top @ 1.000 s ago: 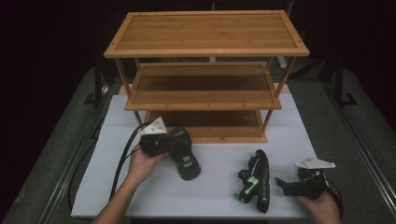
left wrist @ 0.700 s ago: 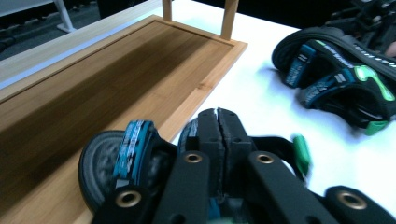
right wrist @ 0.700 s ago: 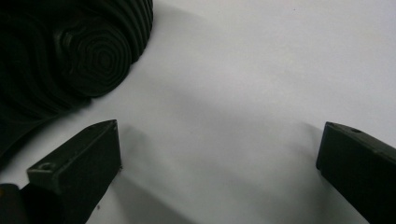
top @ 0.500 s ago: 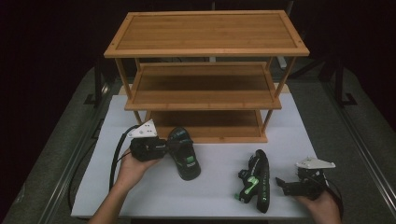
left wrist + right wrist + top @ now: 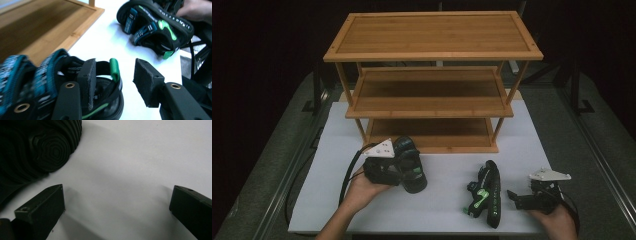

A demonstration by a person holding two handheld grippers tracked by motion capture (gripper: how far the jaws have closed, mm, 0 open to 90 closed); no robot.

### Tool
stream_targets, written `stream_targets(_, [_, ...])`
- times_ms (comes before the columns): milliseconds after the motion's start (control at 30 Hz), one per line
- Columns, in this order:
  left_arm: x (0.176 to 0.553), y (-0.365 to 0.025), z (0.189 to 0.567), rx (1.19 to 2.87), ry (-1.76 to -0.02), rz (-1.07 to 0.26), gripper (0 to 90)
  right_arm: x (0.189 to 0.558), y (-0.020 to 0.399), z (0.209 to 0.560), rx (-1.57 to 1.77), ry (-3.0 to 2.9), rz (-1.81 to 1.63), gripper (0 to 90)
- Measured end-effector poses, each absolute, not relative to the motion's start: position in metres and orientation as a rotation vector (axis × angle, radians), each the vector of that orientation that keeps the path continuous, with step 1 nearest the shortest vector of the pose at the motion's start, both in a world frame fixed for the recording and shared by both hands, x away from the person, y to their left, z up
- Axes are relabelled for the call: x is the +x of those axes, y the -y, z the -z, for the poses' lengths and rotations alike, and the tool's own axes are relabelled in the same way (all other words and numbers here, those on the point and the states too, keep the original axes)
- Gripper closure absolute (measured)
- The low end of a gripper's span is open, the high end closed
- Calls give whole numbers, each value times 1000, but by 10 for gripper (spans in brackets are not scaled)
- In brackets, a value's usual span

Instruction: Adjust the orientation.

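Observation:
A black sandal with teal straps (image 5: 411,165) (image 5: 47,72) stands on the white mat in front of the wooden rack. My left gripper (image 5: 401,171) (image 5: 115,63) is at its heel. Its jaws have just been opening; the green heel loop (image 5: 114,69) lies between them, beside one pad, and neither pad presses on it. The second sandal (image 5: 488,195) (image 5: 156,26), black with green marks, lies on its side to the right. My right gripper (image 5: 513,198) (image 5: 117,188) rests open just right of it, with bare mat between its jaws and the ribbed sole (image 5: 37,147) close by.
A three-tier bamboo rack (image 5: 432,52) stands at the back of the white mat (image 5: 442,215); its lowest shelf (image 5: 37,27) is just behind the left sandal. Dark floor and metal rails flank the mat. A black cable (image 5: 348,172) trails from the left gripper.
The left gripper's jaws have opened off the sandal's heel, and the hand has shifted and rolled a little. The sandal stays on the mat. The right hand has kept still.

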State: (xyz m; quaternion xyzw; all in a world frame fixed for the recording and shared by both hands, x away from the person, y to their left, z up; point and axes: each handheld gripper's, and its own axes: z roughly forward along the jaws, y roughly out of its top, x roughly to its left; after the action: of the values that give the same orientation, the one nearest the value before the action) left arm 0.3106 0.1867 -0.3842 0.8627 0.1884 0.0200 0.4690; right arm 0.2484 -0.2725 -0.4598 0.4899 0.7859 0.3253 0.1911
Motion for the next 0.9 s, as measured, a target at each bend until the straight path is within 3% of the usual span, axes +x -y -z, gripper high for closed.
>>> stream_targets(133, [313, -177, 391, 2150, -456, -37, 556, 248, 273, 460, 1376, -2208, -914, 0])
stream_targets(167, [313, -175, 393, 2159, -449, -31, 670, 248, 273, 460, 1376, -2207, -914, 0])
stream_targets(233, [314, -174, 394, 2176, -442, -50, 781, 248, 273, 460, 1376, -2207, -914, 0])
stream_targets(333, [315, -175, 394, 2180, -436, -45, 838, 248, 273, 460, 1375, -2207, -914, 0])
stream_targets(900, [284, -203, 388, 2200, -353, 27, 846, 248, 273, 460, 1377, -2208, -913, 0])
